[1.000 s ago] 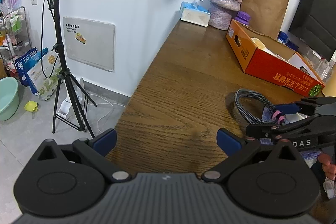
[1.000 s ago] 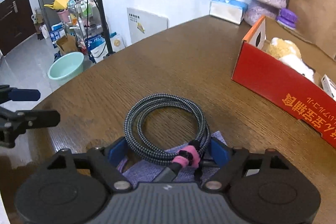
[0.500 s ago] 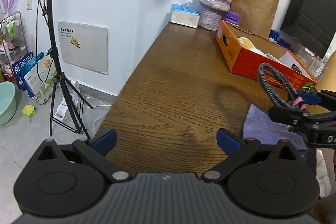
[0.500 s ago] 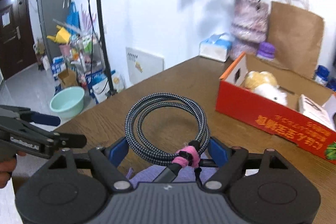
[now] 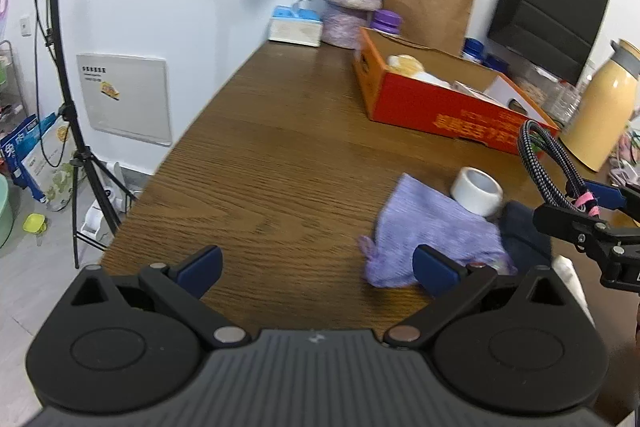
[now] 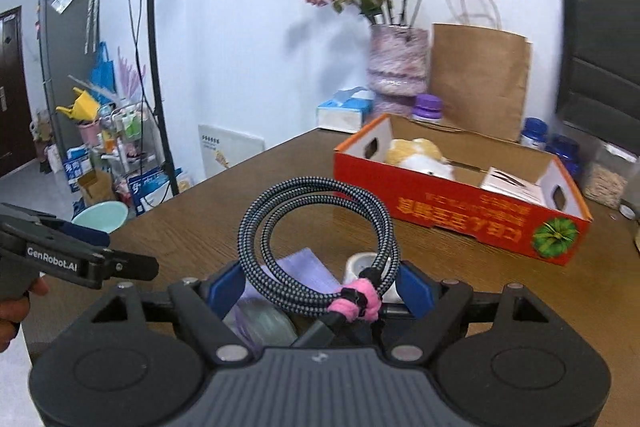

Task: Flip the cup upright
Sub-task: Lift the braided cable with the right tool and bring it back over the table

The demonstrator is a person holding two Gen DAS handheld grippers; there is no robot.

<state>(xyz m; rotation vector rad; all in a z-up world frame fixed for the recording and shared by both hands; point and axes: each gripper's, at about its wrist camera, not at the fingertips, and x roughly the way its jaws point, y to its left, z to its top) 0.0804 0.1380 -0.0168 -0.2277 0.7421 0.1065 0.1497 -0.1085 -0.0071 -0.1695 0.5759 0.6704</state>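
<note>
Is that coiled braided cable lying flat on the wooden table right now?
No. The coiled black-and-white braided cable is lifted above the brown wooden table, held between the fingers of the right gripper.

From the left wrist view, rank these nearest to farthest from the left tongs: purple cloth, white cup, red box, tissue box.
1. Purple cloth, just ahead, right.
2. White cup, behind the cloth, on its side.
3. Red box, farther back, right.
4. Tissue box, far end by the wall.

left gripper (image 5: pixel 316 263): our jaws stand wide apart, nothing between them, pointing downward | right gripper (image 6: pixel 322 285): our jaws hold the coiled cable (image 6: pixel 316 239) lifted in the air | our left hand (image 6: pixel 12 311) grips its handle
</note>
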